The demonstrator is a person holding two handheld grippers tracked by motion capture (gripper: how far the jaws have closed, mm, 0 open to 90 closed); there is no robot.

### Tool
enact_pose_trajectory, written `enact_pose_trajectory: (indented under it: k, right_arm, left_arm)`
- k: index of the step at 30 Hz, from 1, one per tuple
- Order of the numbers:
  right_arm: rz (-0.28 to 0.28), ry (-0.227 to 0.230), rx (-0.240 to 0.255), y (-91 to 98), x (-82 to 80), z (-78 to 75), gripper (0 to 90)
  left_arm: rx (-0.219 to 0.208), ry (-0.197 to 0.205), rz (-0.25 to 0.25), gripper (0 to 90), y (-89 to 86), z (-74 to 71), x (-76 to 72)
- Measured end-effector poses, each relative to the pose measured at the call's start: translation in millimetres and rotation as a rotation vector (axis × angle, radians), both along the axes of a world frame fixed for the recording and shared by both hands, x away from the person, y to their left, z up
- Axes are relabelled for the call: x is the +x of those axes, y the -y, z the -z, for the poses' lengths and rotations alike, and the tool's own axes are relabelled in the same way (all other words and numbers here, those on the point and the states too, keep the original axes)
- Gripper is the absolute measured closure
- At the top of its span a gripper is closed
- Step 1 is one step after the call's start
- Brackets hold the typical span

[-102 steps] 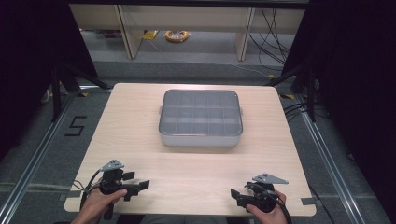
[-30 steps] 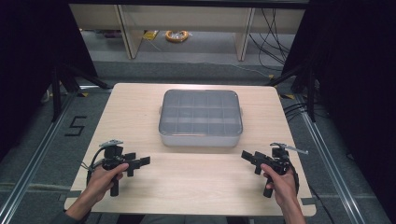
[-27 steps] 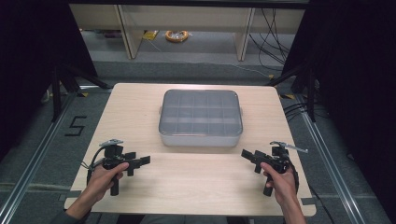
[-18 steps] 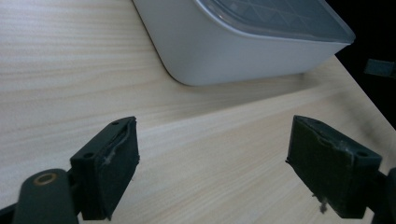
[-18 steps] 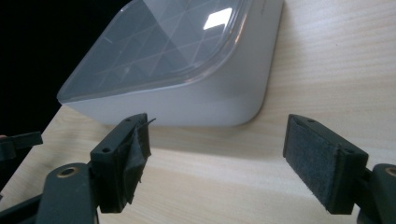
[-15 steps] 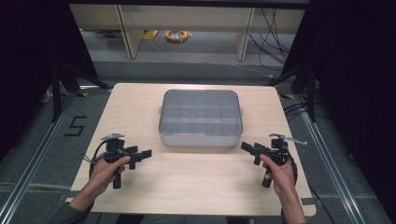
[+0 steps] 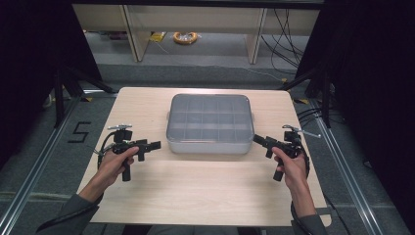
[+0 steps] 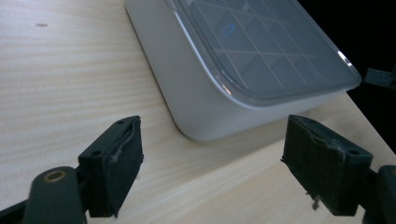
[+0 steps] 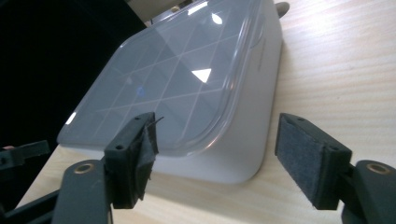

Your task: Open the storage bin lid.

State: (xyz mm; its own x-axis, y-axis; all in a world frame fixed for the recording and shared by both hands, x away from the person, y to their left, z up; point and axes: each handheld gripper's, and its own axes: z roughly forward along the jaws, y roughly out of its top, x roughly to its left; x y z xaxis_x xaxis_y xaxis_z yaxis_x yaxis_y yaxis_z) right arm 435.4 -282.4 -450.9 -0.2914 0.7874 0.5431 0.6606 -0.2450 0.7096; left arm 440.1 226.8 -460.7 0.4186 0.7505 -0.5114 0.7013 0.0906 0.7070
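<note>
A grey box (image 7: 209,125) with a clear lid (image 7: 209,117) is set near the middle of the pale wooden bench (image 7: 205,191), and a grid of compartments is seen through the lid. The left gripper (image 7: 152,145) is held by the person's left hand (image 7: 115,164) just beside the box's near left corner, apart from it, with its fingers turned toward the box. In the left gripper view the fingers (image 8: 119,163) are spread wide, a little above the bench, and the rounded corner of the box (image 8: 205,98) is framed in the gap ahead of them without being touched; the jaws have just been closing slightly, and nothing is pressed between them. The right gripper (image 7: 259,140) is held by the right hand (image 7: 291,164) at the box's near right corner, very close to its side wall. In the right gripper view the fingers (image 9: 310,158) are released as well, with the box corner (image 9: 233,154) standing ahead of the gap and one finger seen in front of the lid's edge; these jaws have just been closing too, and no pad is seen pressed on the box. A cable (image 7: 100,149) is looped behind the left gripper, and dark floor (image 7: 44,161) is seen around the bench.
</note>
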Motion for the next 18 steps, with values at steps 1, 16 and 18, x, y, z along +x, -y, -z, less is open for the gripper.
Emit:
enact_pose_trajectory:
  k: [1, 16, 18]
  right_arm:
    - [0.0, 0.0, 0.0, 0.0, 0.0, 0.0, 31.5]
    - [0.032, -0.07, 0.053, -1.6, 49.6, 0.9, 40.0]
    - [0.03, -0.085, 0.046, -3.8, 55.6, -0.4, 40.0]
  left_arm:
    - [0.0, 0.0, 0.0, 19.2, 0.0, 0.0, 0.0]
    - [-0.005, -0.023, -0.058, 28.3, 10.5, -9.5, 53.0]
    - [-0.007, -0.021, -0.062, 28.6, 13.1, -10.3, 56.9]
